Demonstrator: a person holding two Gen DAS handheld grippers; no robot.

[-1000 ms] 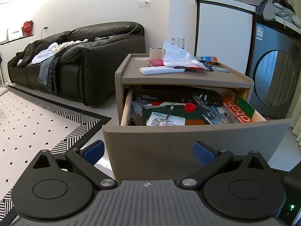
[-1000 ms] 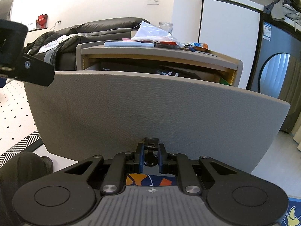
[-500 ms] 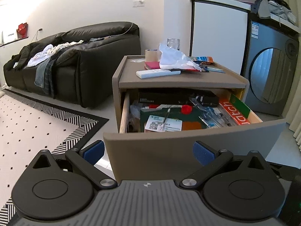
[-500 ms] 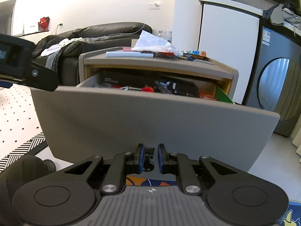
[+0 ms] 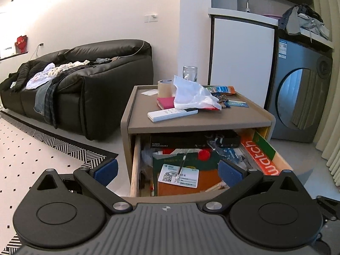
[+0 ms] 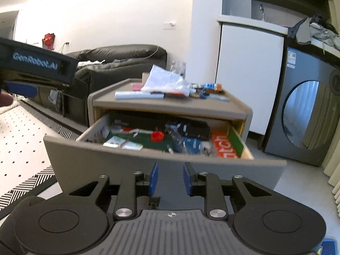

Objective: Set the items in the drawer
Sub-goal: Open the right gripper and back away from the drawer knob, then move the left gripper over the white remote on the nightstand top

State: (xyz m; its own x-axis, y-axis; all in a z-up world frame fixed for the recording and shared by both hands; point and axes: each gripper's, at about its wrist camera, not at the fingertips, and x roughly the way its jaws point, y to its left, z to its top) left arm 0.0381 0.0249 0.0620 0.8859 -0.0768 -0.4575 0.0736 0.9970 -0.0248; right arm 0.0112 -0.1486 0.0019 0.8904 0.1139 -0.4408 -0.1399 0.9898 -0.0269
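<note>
Left gripper point(image 5: 167, 171): jaws wide apart, empty. Open drawer point(image 5: 136, 159) sits just ahead, between jaws. Left view looks down inside: card point(image 5: 178, 175), red cap point(image 5: 203, 154), orange box point(image 5: 260, 159). White remote point(image 5: 172, 114) on surface point(image 5: 201, 121) above.

Right gripper point(image 6: 169, 177): jaws a little apart, empty. Only right view shows drawer's grey front point(image 6: 106, 159), just ahead of jaws; picture blurry.

1. Black leather sofa point(image 5: 89, 80) against the wall, with clothes point(image 5: 48, 76) dumped all over it.
2. White rug point(image 5: 31, 148) with black dots and a zigzag border on the floor.
3. Grey washing machine point(image 5: 301, 97) on the right, with a white cabinet point(image 5: 240, 63) just beside it.
4. More laundry point(image 5: 303, 20) piled on the counter above the washer.
</note>
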